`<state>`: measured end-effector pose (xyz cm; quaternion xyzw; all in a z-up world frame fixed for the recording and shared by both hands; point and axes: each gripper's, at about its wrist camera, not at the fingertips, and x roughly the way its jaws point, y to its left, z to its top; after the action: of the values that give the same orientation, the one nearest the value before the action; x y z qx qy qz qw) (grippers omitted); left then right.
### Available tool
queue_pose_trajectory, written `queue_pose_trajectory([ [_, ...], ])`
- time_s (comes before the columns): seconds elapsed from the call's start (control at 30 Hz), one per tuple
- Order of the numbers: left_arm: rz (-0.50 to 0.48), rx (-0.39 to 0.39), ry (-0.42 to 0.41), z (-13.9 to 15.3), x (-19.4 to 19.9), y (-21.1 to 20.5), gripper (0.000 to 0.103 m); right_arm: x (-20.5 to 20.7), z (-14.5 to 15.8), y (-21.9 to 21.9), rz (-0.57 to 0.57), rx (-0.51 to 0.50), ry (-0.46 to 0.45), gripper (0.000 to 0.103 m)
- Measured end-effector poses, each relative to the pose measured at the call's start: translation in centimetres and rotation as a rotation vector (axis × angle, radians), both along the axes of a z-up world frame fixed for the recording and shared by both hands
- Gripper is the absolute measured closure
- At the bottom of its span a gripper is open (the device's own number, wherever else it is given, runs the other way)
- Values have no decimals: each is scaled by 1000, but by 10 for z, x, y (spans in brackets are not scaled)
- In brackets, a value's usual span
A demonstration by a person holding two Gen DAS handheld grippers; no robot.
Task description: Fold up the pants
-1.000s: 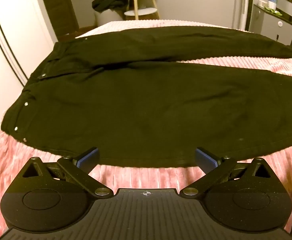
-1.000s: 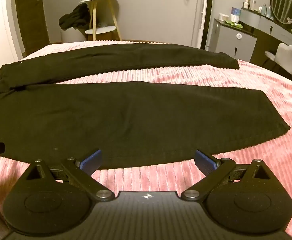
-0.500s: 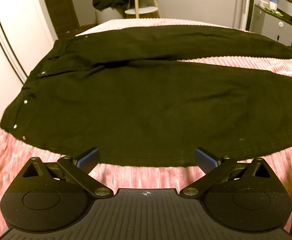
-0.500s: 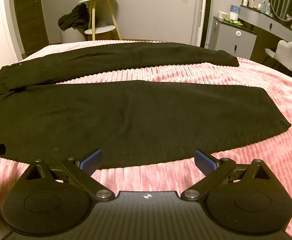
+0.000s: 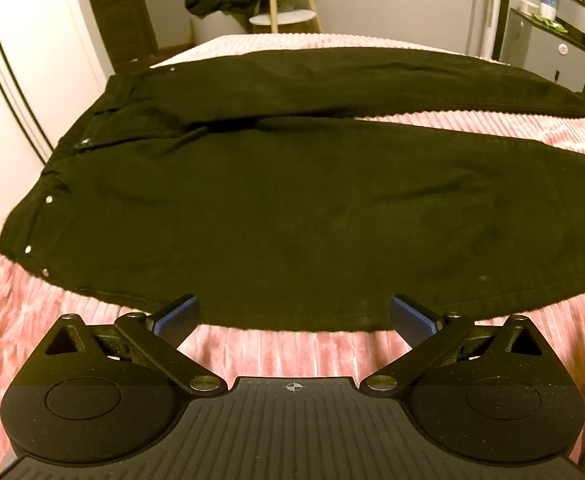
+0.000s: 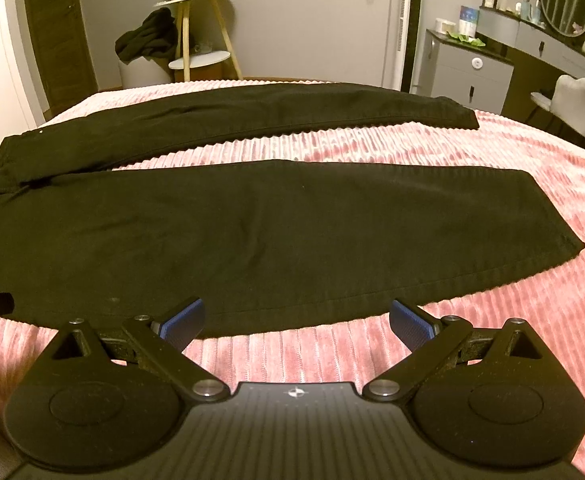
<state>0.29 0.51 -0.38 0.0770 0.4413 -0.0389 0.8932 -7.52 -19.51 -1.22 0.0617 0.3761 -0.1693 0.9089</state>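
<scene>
Black pants [image 5: 292,200] lie flat on a pink ribbed bedspread [image 5: 284,348], waistband to the left, both legs stretched to the right and spread in a narrow V. My left gripper [image 5: 292,314] is open, its blue pads just short of the near leg's lower edge, close to the hip. The right wrist view shows the same pants [image 6: 252,232] with the near leg's hem at the right. My right gripper [image 6: 296,318] is open too, hovering at the near edge of that leg, around the knee. Neither gripper holds anything.
A round side table [image 6: 200,60] with dark clothes [image 6: 148,40] draped on it stands beyond the bed. At the right are a grey dresser [image 6: 468,72], a round mirror [image 6: 566,8] and a white chair [image 6: 580,104]. A white wall [image 5: 12,80] runs along the left.
The left gripper has drifted slightly, so the pants sit a little higher and further right in its view. The right gripper's view has barely shifted. Both grippers stay open.
</scene>
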Motion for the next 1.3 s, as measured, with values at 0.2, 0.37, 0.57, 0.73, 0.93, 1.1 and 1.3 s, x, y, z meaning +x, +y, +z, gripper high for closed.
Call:
queue_pose_trajectory([
  [0.2, -1, -3, 5, -1, 0, -1, 0, 0, 0, -2, -2, 15, -1, 4],
  [0.37, -2, -6, 11, -2, 1, 0, 0, -1, 0, -4, -7, 31, -3, 4],
  [0.57, -1, -5, 14, -2, 1, -1, 0, -1, 0, -4, -8, 32, -3, 4],
  [0.73, -1, -6, 19, -2, 2, -1, 0, -2, 0, -4, -7, 36, -4, 4],
  [0.93, 0, -6, 22, -2, 2, -1, 0, -1, 0, -4, -7, 33, -3, 4],
  [1.1, 4, -7, 29, -2, 3, -1, 0, -1, 0, -4, -7, 34, -3, 4],
  [1.3, 5, -13, 33, -2, 4, 1, 0, -1, 0, -2, -7, 38, -3, 4],
])
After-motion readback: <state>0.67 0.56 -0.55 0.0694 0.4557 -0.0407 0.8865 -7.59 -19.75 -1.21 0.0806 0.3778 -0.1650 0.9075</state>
